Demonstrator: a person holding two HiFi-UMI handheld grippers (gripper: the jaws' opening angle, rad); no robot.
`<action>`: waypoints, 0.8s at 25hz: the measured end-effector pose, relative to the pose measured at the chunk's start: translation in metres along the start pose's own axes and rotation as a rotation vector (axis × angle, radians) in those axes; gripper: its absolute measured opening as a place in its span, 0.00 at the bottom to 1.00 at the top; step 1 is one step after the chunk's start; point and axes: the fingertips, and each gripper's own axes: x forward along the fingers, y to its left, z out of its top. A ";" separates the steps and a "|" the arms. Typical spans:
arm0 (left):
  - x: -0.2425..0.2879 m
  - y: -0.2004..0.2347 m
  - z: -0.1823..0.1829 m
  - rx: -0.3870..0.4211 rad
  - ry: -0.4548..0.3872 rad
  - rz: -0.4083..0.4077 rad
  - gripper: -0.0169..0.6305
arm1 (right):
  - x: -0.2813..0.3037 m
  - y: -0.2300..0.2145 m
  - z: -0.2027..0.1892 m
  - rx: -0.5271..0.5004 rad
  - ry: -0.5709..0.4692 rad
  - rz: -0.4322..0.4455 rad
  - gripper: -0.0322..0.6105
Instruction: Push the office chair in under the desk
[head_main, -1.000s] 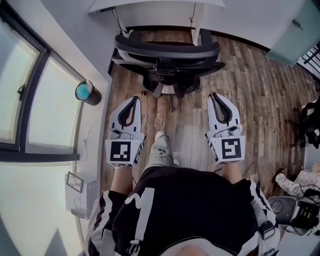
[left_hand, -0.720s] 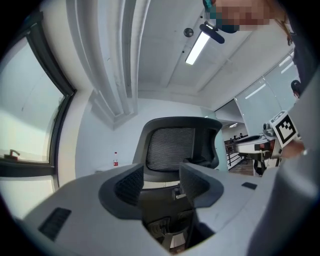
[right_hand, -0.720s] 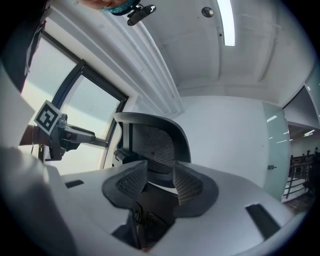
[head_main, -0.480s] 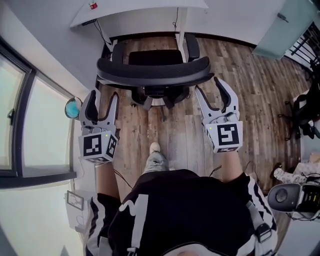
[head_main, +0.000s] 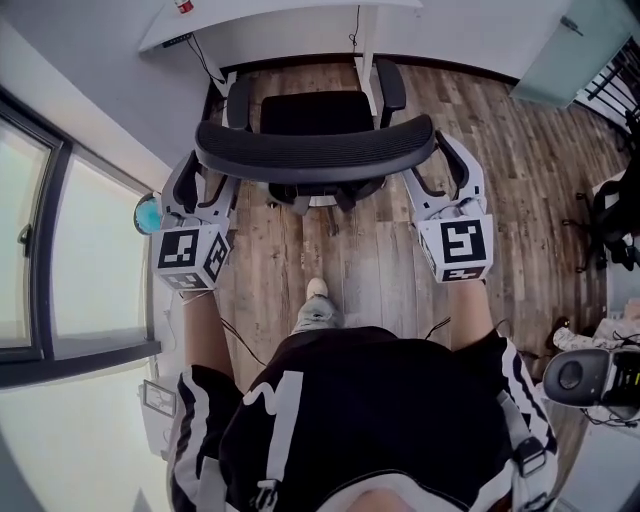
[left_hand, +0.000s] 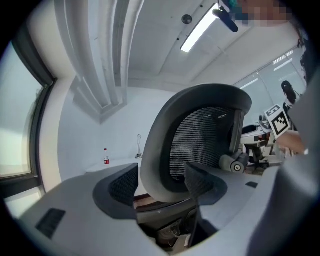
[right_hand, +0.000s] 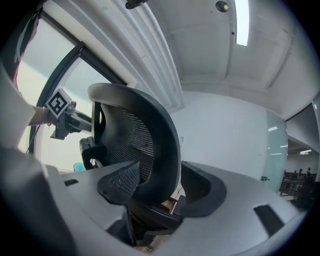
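Fingers (left_hand: 117, 186) of my left gripper (head_main: 207, 180): spread apart, having just been opening, with the left edge of the backrest (head_main: 315, 150) standing between them, the pads not clamped on it. Centre: the office chair (head_main: 318, 112) on the wood floor (head_main: 540, 180), its seat front at the edge of the white desk (head_main: 300, 22), its back toward me. My right gripper (head_main: 443, 168): fingers (right_hand: 202, 192) likewise spread, just opened, straddling the backrest's right edge without clamping.

The person wears a black shirt (head_main: 380, 400) with white-striped sleeves (head_main: 190, 420); the pale-grey left gripper (head_main: 207, 180) and right gripper (head_main: 437, 165) bear black-and-white marker cubes (head_main: 190, 258).
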 end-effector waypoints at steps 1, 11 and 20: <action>0.003 0.000 0.000 0.013 0.007 -0.020 0.46 | 0.002 0.001 -0.002 -0.018 0.009 0.000 0.43; 0.024 0.007 -0.005 0.065 0.051 -0.109 0.46 | 0.016 -0.003 -0.006 0.032 0.018 0.043 0.43; 0.034 0.008 -0.006 0.050 0.039 -0.160 0.48 | 0.031 -0.005 -0.010 0.076 0.031 0.049 0.43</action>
